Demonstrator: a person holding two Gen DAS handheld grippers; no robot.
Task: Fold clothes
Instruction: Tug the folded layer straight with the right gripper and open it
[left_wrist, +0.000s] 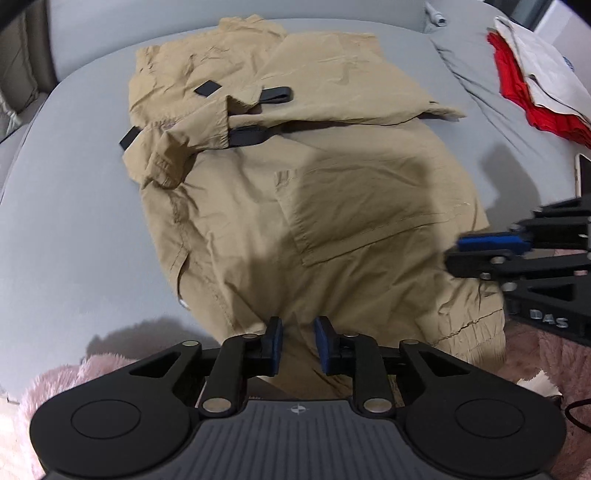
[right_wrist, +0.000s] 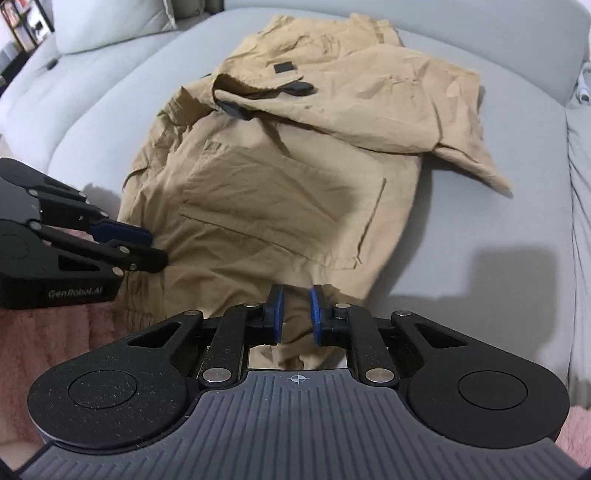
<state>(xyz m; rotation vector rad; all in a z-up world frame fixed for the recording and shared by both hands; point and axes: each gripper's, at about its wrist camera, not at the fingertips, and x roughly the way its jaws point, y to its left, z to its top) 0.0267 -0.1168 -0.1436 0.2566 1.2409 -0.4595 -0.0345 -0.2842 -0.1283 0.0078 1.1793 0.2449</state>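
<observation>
**A:** Talk me through it, biggest thing first.

**B:** Grey sofa cushion (right_wrist: 480, 229) fills both views, and I'm taking it as my landmark. The khaki trousers (left_wrist: 314, 206) lie across the middle of it, upper part already doubled over at the far side, black straps (left_wrist: 275, 94) showing there. The elastic cuff end (left_wrist: 476, 332) hangs at the cushion's near edge, over the pink fluffy blanket (left_wrist: 59, 391). Red and white clothes (left_wrist: 524, 96) sit toward the cushion's far right.

**A:** And the tongs?

**B:** Left gripper (left_wrist: 298, 334) is parted a little, fabric between the blue pads but not pinched. Right gripper (right_wrist: 296, 308) is the same: a narrow gap, cloth in it, nothing clamped yet, I'd say.

**A:** So, next?

**B:** My guess is I'm setting up to grab the near hem. I want both bites on the same edge, well apart, catching both layers. Then close firmly, lift evenly and carry the hem toward the cushion's far side, keeping it taut so the big pocket (right_wrist: 280, 206) doesn't wrinkle.
</observation>
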